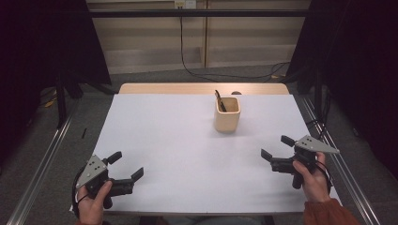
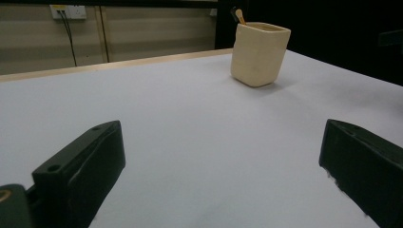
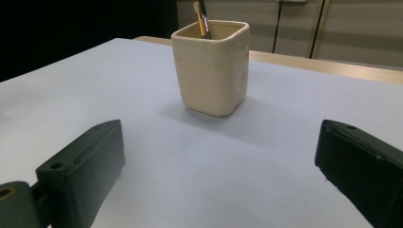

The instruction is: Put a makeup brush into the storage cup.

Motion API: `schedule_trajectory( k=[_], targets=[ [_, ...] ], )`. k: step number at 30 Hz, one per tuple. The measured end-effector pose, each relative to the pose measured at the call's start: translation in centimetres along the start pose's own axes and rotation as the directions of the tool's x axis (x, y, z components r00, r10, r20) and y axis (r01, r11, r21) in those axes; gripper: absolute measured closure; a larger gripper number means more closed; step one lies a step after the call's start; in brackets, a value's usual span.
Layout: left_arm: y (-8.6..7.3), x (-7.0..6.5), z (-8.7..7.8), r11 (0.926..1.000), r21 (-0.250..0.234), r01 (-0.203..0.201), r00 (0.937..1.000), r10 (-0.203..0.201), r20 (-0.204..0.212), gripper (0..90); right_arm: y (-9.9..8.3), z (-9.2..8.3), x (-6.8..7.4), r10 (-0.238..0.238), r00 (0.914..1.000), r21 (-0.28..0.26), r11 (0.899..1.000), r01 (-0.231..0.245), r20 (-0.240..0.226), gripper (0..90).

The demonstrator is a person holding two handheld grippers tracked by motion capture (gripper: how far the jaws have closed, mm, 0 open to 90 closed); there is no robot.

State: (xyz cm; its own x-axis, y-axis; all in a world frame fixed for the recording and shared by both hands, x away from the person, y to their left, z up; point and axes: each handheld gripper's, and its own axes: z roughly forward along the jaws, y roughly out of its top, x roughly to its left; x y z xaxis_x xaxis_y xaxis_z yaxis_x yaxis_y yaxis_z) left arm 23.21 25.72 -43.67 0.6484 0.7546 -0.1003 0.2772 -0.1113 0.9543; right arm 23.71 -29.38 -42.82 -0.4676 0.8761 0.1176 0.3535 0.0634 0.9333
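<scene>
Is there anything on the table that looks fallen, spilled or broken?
Nothing stands out. The beige cup stands upright on the white table, with a brush leaning inside it. Nothing is spilled around the cup. The left gripper and right gripper are both open, apart from it.

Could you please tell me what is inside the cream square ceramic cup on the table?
A thin brush with a tan handle and dark ferrule leans inside the cream square ceramic cup; its lower end and the cup's bottom are hidden by the walls.
</scene>
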Motion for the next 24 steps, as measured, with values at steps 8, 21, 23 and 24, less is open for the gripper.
schedule_trajectory(
  k=[8, 21, 23, 24],
  targets=[
    [-0.1, 0.0, -0.2, 1.0, -0.007, 0.004, 1.0, -0.004, -0.008, 1.9, -1.5, -1.7, 0.4, 0.029, 0.9992, -0.01, 1.0, -0.029, 0.028, 2.1],
    [-0.1, -0.4, -0.9, 0.9998, -0.019, -0.007, 1.0, 0.007, -0.006, 1.5, -2.7, -3.2, 0.3, 0.037, 0.9988, -0.005, 0.999, -0.037, 0.031, 1.6],
    [-0.1, -0.3, -0.9, 0.9998, -0.02, -0.004, 1.0, 0.004, -0.005, 1.5, -2.6, -3.1, 0.4, 0.036, 0.9991, -0.004, 0.999, -0.036, 0.024, 1.5],
    [-0.1, -0.3, -0.9, 0.9999, -0.013, -0.004, 1.0, 0.004, -0.006, 1.4, -2.6, -3.0, 0.4, 0.036, 0.9992, -0.003, 0.999, -0.036, 0.02, 1.5]
  ],
)
